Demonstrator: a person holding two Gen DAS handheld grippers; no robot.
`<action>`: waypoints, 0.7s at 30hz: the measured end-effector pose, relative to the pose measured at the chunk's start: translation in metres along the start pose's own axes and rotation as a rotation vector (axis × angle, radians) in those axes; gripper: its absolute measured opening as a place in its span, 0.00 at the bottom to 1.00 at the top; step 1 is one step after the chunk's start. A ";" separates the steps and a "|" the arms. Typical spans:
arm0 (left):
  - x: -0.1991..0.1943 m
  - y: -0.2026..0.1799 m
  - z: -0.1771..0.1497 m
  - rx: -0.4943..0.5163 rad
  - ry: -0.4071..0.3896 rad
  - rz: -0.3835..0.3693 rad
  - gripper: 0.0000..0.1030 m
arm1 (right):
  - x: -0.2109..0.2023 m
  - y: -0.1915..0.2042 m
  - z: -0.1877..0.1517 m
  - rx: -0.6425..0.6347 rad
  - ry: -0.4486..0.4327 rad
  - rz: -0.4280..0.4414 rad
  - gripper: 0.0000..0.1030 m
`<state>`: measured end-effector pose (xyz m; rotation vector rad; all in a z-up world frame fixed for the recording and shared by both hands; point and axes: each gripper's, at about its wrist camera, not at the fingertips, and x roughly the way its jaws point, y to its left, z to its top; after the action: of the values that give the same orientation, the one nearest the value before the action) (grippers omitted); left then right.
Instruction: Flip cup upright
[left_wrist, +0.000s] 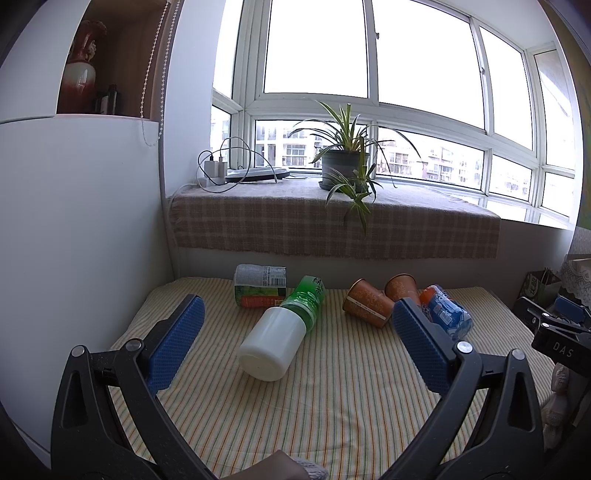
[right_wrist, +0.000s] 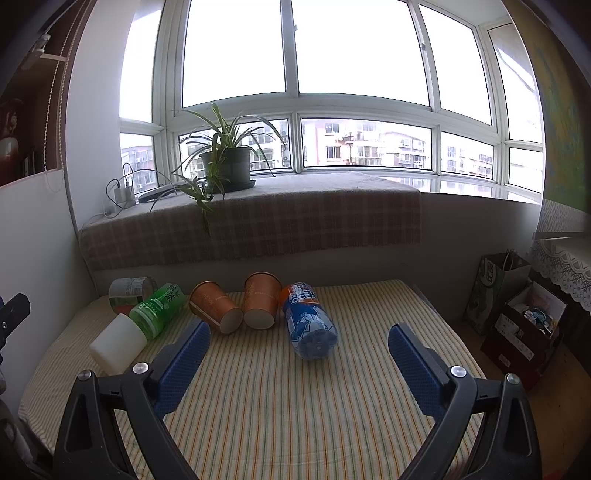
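Note:
Two orange paper cups lie on their sides on the striped table. In the right wrist view the left cup (right_wrist: 216, 307) and the right cup (right_wrist: 260, 305) lie with white bottoms towards me. In the left wrist view they lie at the far right: one cup (left_wrist: 367, 303) in front, the other cup (left_wrist: 402, 287) behind it. My left gripper (left_wrist: 299, 345) is open and empty, short of a white bottle. My right gripper (right_wrist: 297, 360) is open and empty, short of the cups.
A white bottle with green label (left_wrist: 282, 330) (right_wrist: 138, 326), a blue-orange can (right_wrist: 309, 319) (left_wrist: 445, 310) and a grey-labelled can (left_wrist: 260, 286) (right_wrist: 131, 291) lie on the striped cloth (right_wrist: 295, 406). A white cabinet (left_wrist: 74, 240) stands left. Bags and a box (right_wrist: 524, 325) stand right. A potted plant (left_wrist: 345, 162) is on the sill.

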<state>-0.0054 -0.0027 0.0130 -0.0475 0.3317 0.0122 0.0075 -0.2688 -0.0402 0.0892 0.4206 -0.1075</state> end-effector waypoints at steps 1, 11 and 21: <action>0.000 0.000 0.000 0.000 0.000 0.000 1.00 | 0.000 0.000 0.000 -0.002 0.000 0.000 0.96; 0.004 -0.011 -0.008 0.005 0.008 -0.004 1.00 | 0.001 0.000 -0.001 0.000 0.003 -0.002 0.96; 0.010 -0.008 -0.016 0.006 0.015 -0.003 1.00 | 0.003 -0.001 -0.002 -0.001 0.004 -0.002 0.96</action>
<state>-0.0014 -0.0117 -0.0051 -0.0426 0.3461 0.0078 0.0092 -0.2698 -0.0431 0.0883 0.4244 -0.1096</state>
